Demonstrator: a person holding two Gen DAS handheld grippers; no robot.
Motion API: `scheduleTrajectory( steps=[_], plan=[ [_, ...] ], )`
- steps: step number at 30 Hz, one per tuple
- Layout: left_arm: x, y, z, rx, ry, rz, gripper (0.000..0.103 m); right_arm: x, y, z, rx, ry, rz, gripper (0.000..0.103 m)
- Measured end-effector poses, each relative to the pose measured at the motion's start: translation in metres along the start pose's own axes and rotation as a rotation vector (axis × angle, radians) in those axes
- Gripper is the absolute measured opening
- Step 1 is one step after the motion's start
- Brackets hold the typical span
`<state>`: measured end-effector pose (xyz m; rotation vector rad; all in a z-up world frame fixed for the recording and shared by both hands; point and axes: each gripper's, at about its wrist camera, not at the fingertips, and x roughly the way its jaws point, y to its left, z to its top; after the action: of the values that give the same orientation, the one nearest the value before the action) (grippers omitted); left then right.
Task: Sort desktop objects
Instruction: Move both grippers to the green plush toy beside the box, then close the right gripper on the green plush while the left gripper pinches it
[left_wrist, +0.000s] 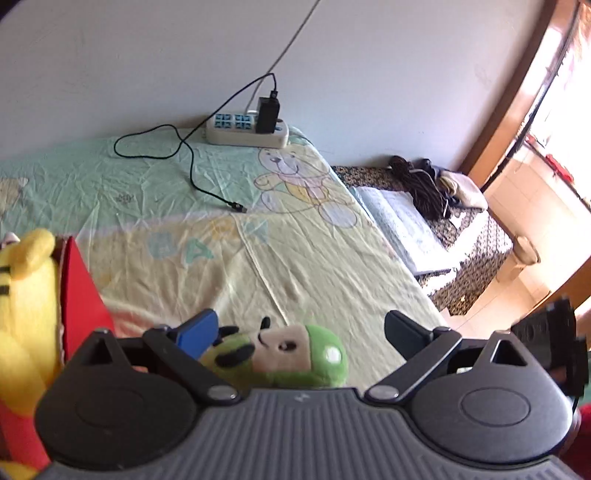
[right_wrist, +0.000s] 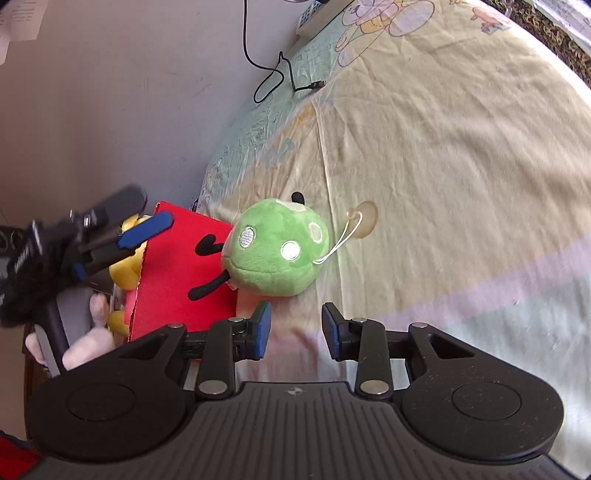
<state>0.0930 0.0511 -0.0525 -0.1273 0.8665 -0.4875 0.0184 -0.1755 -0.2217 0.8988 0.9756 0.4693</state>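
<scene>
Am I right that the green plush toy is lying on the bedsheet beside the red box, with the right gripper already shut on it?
Not quite. The right gripper is open and holds nothing; its jaws stand apart just short of the green plush toy, as the right wrist view shows. The rest holds: the toy lies on the bedsheet beside the red box.

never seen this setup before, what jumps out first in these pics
A round green plush toy lies on the cartoon-print sheet, leaning against a red box that holds a yellow plush. Both grippers, left and right, are open near it.
</scene>
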Motion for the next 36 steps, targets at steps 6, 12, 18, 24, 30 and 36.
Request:
scheduleTrajectory(
  steps=[6, 12, 18, 24, 30, 36],
  plan=[
    [0.068, 0.039, 0.026, -0.221, 0.162, 0.050, 0.081, 0.019, 0.017, -0.022, 0.026, -0.062, 0.027, 0.034],
    [0.109, 0.067, 0.002, -0.351, 0.330, 0.117, 0.065, 0.037, 0.026, -0.030, 0.063, -0.124, -0.050, 0.034],
    [0.100, 0.055, -0.008, -0.280, 0.340, 0.126, 0.065, 0.040, 0.020, -0.025, 0.067, -0.154, -0.146, 0.034],
    [0.070, 0.057, -0.018, -0.287, 0.328, 0.100, 0.065, 0.020, -0.001, -0.035, 0.169, -0.163, -0.156, 0.030],
    [0.037, 0.039, -0.040, -0.198, 0.305, 0.098, 0.065, -0.001, -0.032, -0.034, 0.327, -0.178, -0.102, 0.025],
    [0.015, 0.026, -0.065, -0.137, 0.299, 0.017, 0.068, -0.017, -0.046, -0.031, 0.370, -0.224, -0.071, 0.026]
  ],
)
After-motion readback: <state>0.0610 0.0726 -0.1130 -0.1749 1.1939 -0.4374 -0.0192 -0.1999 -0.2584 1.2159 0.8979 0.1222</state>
